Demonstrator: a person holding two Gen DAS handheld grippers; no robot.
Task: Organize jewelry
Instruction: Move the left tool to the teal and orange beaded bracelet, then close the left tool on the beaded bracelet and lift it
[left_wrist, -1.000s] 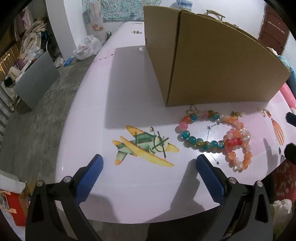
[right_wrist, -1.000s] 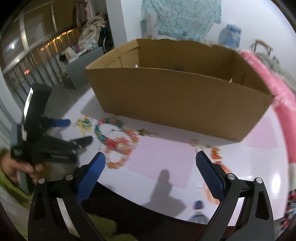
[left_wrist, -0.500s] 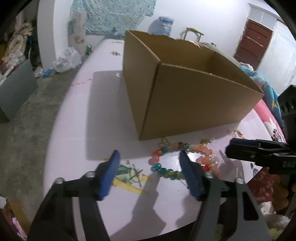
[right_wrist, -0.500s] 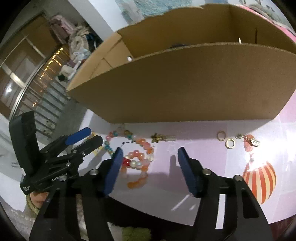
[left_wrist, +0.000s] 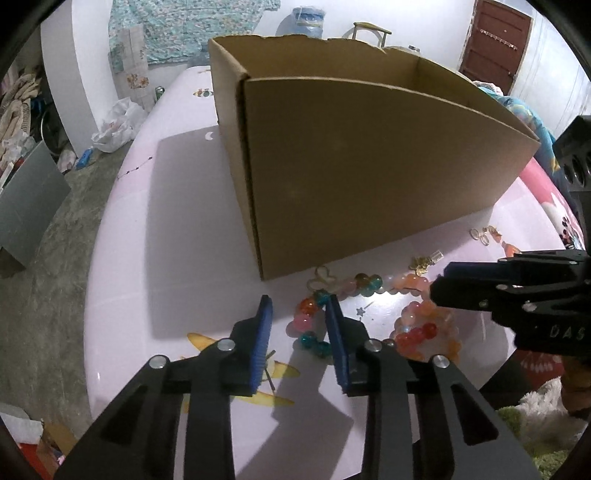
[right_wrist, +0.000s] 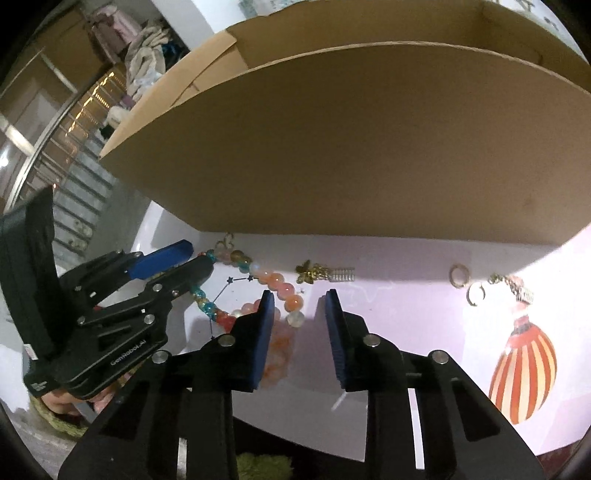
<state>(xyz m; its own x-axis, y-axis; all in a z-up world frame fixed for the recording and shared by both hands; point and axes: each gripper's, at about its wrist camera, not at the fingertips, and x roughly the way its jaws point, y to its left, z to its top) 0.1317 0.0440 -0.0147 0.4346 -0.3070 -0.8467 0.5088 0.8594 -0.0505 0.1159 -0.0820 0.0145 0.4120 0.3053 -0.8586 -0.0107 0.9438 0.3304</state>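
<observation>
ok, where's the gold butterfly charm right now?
In the right wrist view the gold butterfly charm lies on the pink table just in front of the cardboard box, right of the beaded bracelets, beyond the right gripper.

Black hand-held gripper (left_wrist: 299, 314) — ribbed blue pads (left_wrist: 263, 343)

A plain brown cardboard box (left_wrist: 369, 166) stands on a pale pink tabletop (left_wrist: 177, 236) printed with a yellow-and-green cartoon aeroplane (left_wrist: 273, 373) and a red-and-cream striped balloon (right_wrist: 524, 373). Near the box, a teal, orange and pink glass-bead bracelet (left_wrist: 314, 321) lies beside a peach, red and white bead bracelet (left_wrist: 424, 328). Gold trinkets (right_wrist: 314, 274) and gold rings (right_wrist: 458, 275) glint to the right. Both black grippers carry blue finger pads (right_wrist: 264, 332).
</observation>
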